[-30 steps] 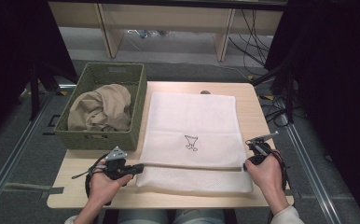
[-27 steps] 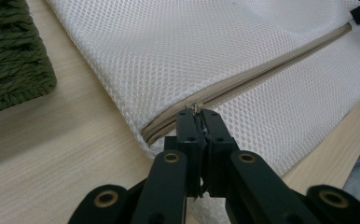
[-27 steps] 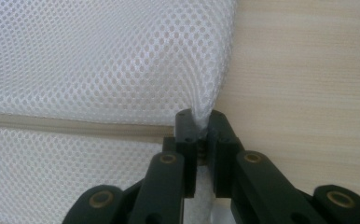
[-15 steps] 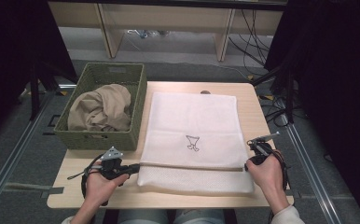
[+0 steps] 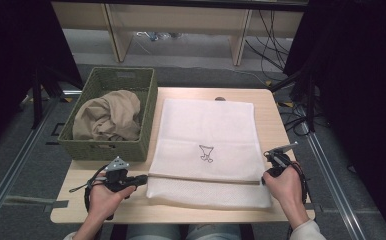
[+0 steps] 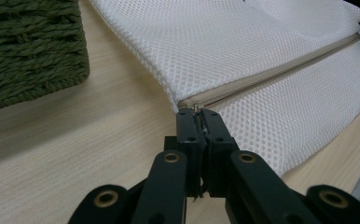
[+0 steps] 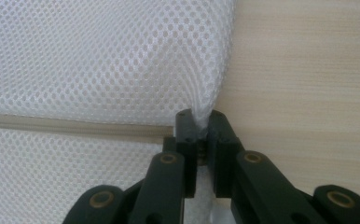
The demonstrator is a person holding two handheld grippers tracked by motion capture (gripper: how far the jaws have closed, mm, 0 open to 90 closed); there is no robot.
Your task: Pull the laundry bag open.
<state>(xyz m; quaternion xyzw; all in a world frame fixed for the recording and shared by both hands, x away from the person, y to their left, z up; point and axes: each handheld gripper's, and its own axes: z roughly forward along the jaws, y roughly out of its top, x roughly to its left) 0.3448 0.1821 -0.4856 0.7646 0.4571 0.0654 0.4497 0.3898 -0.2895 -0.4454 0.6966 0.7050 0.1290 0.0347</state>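
Pulling leftward over the last second, the left gripper (image 5: 140,179) has drawn the zip pull to the left end of the beige zip (image 5: 203,178), its fingers pinched tight on the small metal tab at the mesh edge. The right gripper (image 5: 267,172) has stayed put, fingers clamped on a fold of the white mesh laundry bag (image 5: 206,135), which lies flat on the worktop (image 5: 273,117) beside the green basket (image 5: 146,100) of tan cloth (image 5: 106,115). That travel probably means the zip has run its full length, so loading can follow.
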